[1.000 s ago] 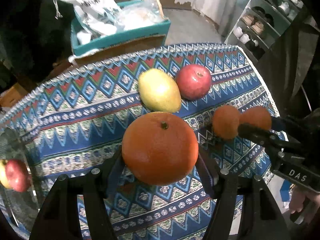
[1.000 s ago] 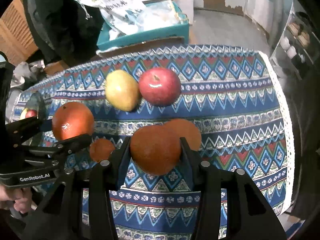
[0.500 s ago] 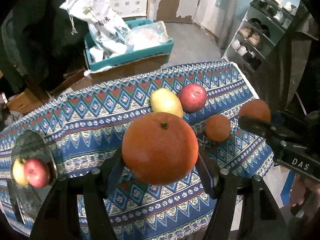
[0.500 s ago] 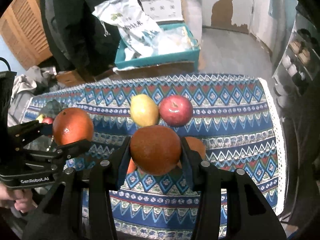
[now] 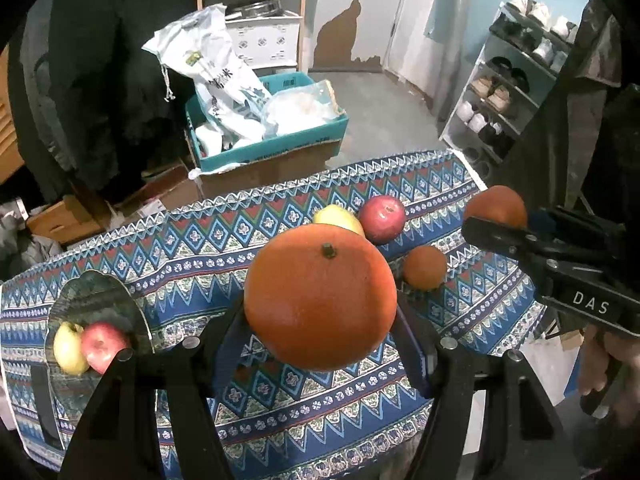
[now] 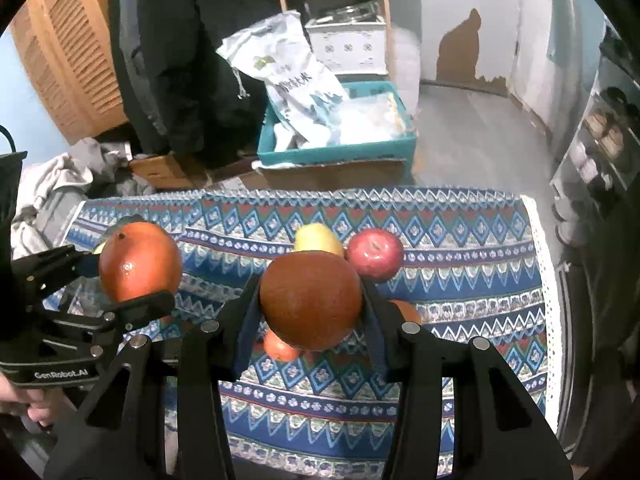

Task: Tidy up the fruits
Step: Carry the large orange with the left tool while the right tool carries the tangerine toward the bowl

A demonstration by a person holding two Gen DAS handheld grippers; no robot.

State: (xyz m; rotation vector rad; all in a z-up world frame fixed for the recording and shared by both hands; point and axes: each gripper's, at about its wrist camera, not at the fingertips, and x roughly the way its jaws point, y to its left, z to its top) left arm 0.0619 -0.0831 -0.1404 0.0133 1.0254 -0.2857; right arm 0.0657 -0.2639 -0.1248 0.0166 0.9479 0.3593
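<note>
Left wrist view: the left tool [image 5: 320, 332] pinches a big orange [image 5: 320, 300] above the worktop [image 5: 192, 248], the right tool [image 6: 310, 316] pinches a smaller orange [image 6: 310, 300]; carry both level toward the plate [image 5: 100, 300].

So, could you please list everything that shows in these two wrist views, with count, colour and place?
large orange: one, orange, held in the left gripper above the table
smaller orange: one, darker orange, held in the right gripper
loose oranges: one in the left view; the right view suggests two, partly hidden
red apple: one, red, on the cloth beside the pear
pear: one, yellow-green, mid-table
glass plate: one, clear, table's left end, holding a red apple and a yellow fruit
tablecloth: one, blue patterned
teal box: one, behind the table, with bags
shoe rack: one, far right
left gripper: black, shut on the large orange
right gripper: black, shut on the smaller orange
</note>
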